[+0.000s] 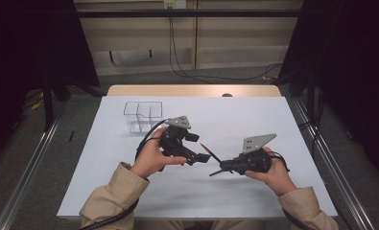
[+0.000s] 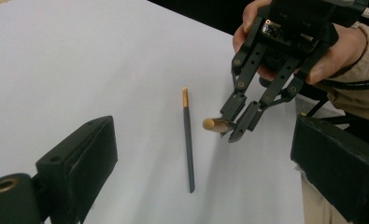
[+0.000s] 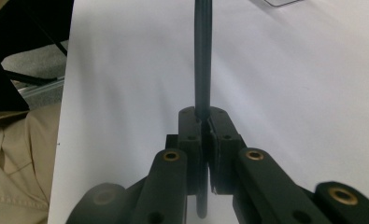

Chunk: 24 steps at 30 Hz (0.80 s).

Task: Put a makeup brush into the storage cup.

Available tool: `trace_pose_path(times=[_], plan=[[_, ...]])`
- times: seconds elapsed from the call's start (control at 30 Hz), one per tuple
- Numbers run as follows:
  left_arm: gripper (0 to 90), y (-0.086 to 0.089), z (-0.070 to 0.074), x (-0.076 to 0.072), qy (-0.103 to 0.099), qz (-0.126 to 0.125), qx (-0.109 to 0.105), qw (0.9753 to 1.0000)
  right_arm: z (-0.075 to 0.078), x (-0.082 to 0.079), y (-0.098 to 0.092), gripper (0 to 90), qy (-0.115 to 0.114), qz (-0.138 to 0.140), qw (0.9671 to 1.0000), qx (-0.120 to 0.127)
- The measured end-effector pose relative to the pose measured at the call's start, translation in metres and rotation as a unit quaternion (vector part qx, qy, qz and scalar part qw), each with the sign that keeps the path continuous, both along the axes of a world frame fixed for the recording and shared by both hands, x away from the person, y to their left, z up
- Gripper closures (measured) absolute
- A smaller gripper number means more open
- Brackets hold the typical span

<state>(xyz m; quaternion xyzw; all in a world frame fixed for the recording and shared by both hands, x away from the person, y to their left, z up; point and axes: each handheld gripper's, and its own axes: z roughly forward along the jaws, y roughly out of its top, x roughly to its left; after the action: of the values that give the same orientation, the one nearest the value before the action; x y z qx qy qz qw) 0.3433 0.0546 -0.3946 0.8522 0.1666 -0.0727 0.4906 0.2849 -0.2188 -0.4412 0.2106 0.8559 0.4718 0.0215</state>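
My right gripper [image 3: 202, 114] is shut on a thin dark pencil [image 3: 202, 51] that runs straight out along its jaws. In the left gripper view, that right gripper [image 2: 236, 128] comes in from the upper right, and the tan end [image 2: 209, 124] of the held pencil pokes out of its tips. A second dark pencil [image 2: 188, 140] with a gold end lies flat on the white table just left of it. My left gripper [image 2: 201, 140] is open above the table. In the high view, left gripper [image 1: 199, 147] and right gripper [image 1: 224, 168] face each other, a slanted pencil [image 1: 211, 152] between them.
A clear plastic box with dividers [image 1: 143, 116] stands on the white table sheet [image 1: 254, 115] behind the left hand. Both beige sleeves come in at the front edge. Cables trail from each gripper. Dark curtains and metal rails flank the table.
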Motion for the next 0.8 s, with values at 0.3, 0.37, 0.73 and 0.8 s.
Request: trace_pose_path(times=[0.3, 0.37, 0.73, 0.8], plan=[[8.1, 0.0034, -0.004, 0.0005, 0.007, 0.017, -0.029, 0.9994, 0.0035, 0.0009, 0.0032, 85.2, -0.006, -0.021, 0.9994, 0.028], [8.5, 0.0041, -0.0045, 0.0005, 0.007, 0.018, -0.034, 0.9992, 0.0043, 0.0013, 0.0039, 85.1, -0.006, -0.027, 0.9991, 0.033], [11.3, 0.0092, -0.0052, 0.0012, 0.011, 0.042, -0.081, 0.9958, 0.006, 0.0035, 0.0077, 85.1, -0.012, -0.046, 0.9971, 0.059], [11.8, 0.0095, -0.0052, 0.0011, 0.01, 0.044, -0.086, 0.9953, 0.0067, 0.0039, 0.0078, 85.1, -0.012, -0.051, 0.9966, 0.064]])
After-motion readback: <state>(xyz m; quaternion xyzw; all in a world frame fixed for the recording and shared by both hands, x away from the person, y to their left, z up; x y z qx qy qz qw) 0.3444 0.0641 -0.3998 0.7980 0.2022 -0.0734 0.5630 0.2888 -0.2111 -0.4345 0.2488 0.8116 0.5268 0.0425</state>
